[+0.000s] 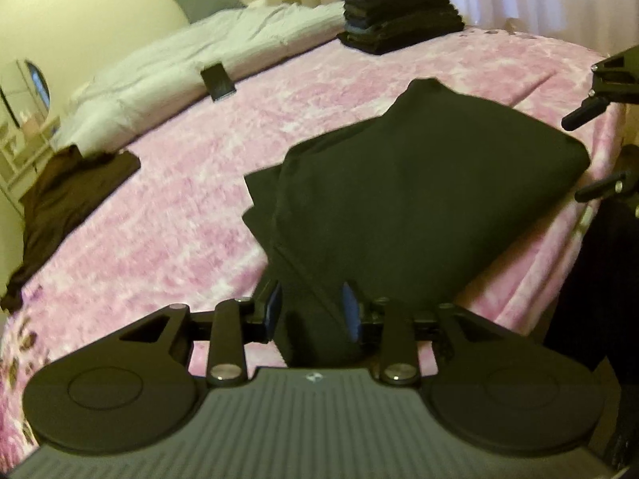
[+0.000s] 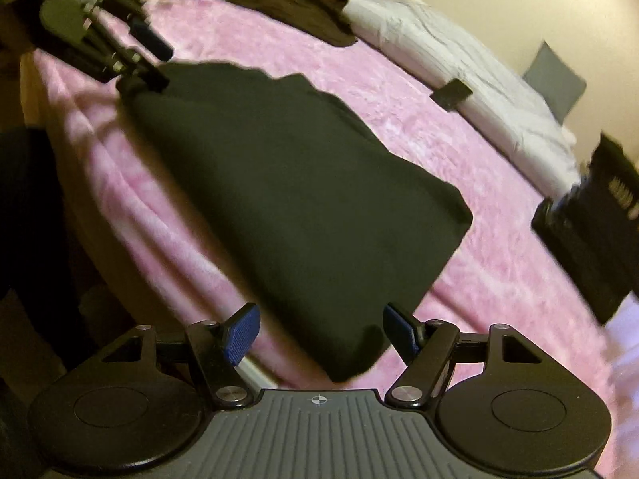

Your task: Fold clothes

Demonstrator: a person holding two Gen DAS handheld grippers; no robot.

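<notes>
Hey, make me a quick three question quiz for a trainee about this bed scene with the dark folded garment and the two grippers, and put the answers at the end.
1. True or false: the left gripper has its blue-padded fingers either side of a bunched corner of the black folded garment.
2. Multiple choice: the right gripper is A) shut on the garment, B) open, with the garment's near corner between its fingers, C) out of view.
3. Fill in: the tall stack of dark folded clothes stands on the fluffy ____ blanket.

Key: 1 true; 2 B; 3 pink
</notes>
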